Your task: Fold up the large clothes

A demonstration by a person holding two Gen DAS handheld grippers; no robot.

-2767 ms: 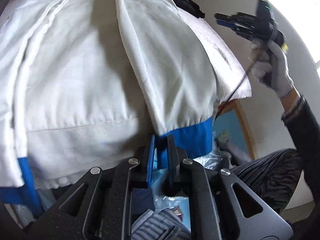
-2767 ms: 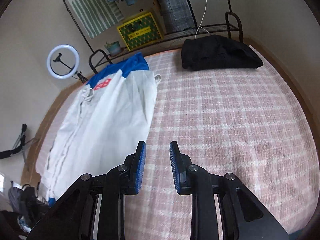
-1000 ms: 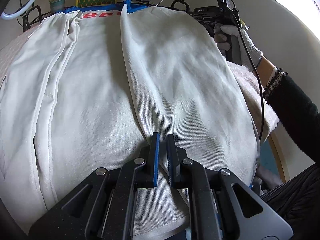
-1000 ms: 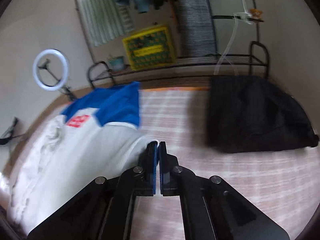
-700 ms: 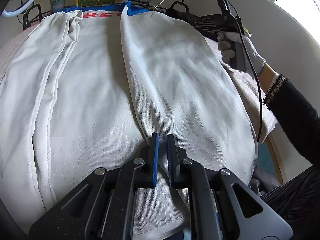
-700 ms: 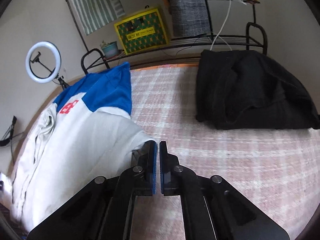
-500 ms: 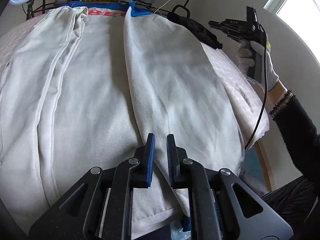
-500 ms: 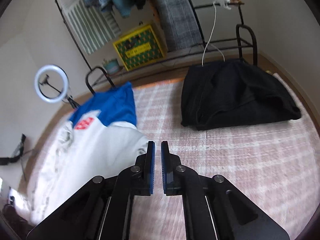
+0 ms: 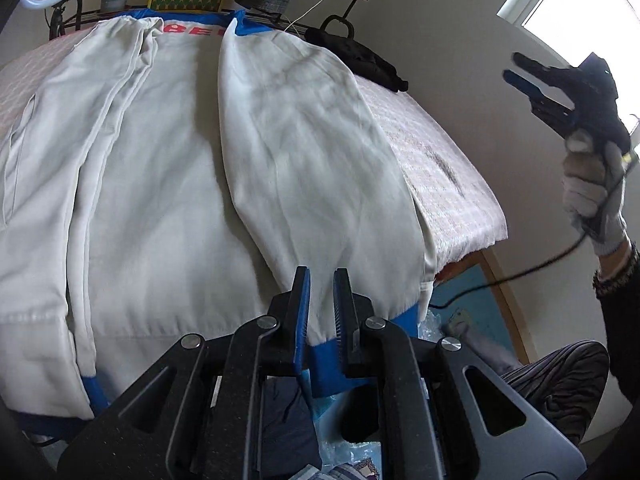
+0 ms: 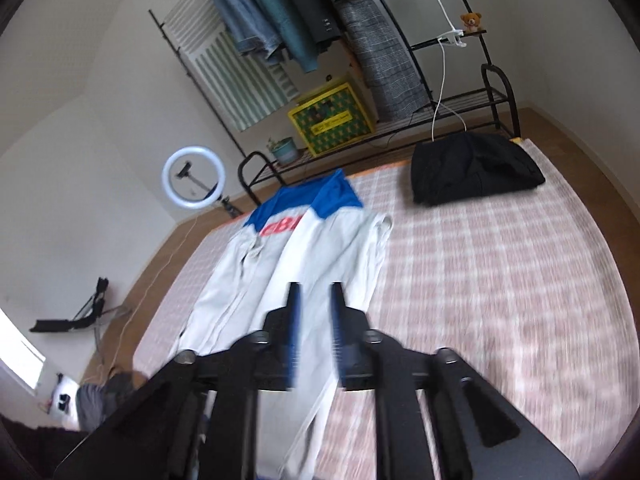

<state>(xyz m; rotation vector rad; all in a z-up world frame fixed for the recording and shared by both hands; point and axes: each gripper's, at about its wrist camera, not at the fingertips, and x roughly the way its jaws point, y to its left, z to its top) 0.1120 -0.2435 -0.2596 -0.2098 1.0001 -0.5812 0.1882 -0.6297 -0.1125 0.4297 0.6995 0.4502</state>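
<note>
Left gripper (image 9: 320, 300): narrow gap between the jaws, and the blue cuff (image 9: 320, 364) of the jacket sleeve (image 9: 316, 168) lies between them at the near bed edge. Whether the pads actually press on the cloth cannot be told; the reading is a light pinch, meant to keep the sleeve end in place over the body of the jacket (image 9: 160, 200).

Directly ahead of this gripper, the sleeve runs folded inward along the jacket, its far end meeting the blue shoulder panel (image 10: 332, 196). This placement suits a lengthwise fold, narrowing the garment before it is folded across.

Right gripper (image 10: 314, 320): its jaws have just been opening, and nothing sits between them. It is held in a gloved hand (image 9: 592, 196), raised clear of the bed, up and to the right of the left gripper. Judgement: it has let go of the far part of the sleeve.

Further off, on the checked bed cover (image 10: 500, 272), a folded black garment (image 10: 476, 168) lies well apart from the jacket. Beyond stand a clothes rack (image 10: 304, 28) and a ring light (image 10: 194, 178).
</note>
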